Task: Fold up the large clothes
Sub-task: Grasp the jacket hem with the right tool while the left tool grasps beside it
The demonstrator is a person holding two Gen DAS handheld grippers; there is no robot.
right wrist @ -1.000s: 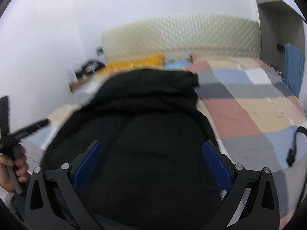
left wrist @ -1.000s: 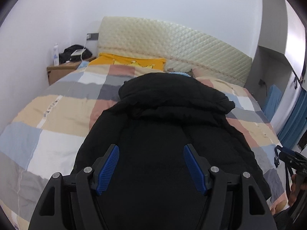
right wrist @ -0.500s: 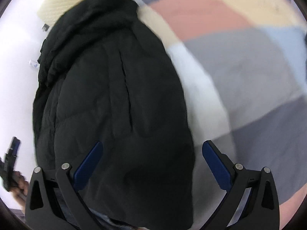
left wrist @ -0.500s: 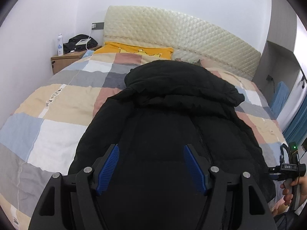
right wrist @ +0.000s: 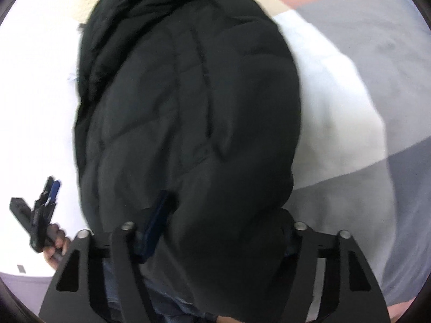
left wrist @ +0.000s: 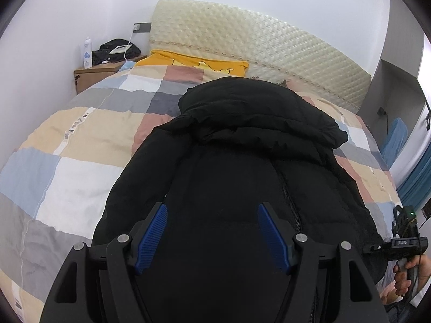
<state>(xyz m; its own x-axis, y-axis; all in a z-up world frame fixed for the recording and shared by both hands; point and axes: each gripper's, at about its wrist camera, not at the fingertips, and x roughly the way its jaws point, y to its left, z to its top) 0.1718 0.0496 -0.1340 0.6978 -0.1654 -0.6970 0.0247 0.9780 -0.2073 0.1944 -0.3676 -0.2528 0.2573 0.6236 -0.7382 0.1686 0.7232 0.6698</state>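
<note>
A large black puffer jacket (left wrist: pixel 242 161) lies lengthwise on the patchwork bed, hood toward the headboard. My left gripper (left wrist: pixel 212 231) is open and empty above the jacket's near hem. In the right wrist view the jacket (right wrist: pixel 188 102) fills the frame, and my right gripper (right wrist: pixel 215 228) is pushed into its hem. The jacket's bulk sits between the jaws; the left blue pad (right wrist: pixel 155 228) shows, and the right pad is hidden under fabric. The right gripper also shows in the left wrist view (left wrist: pixel 404 242), at the jacket's right edge. The left gripper also shows in the right wrist view (right wrist: pixel 40 215).
The checked quilt (left wrist: pixel 80 148) covers the bed. A yellow pillow (left wrist: pixel 194 63) lies by the padded headboard (left wrist: pixel 256 43). A wooden nightstand (left wrist: pixel 94 75) with a bottle and a black bag stands at the far left. A grey cabinet (left wrist: pixel 390 86) stands at the right.
The right gripper has tilted down and moved in onto the jacket's hem, which now bulges between its jaws. The left gripper has stayed open above the hem, drifting slightly.
</note>
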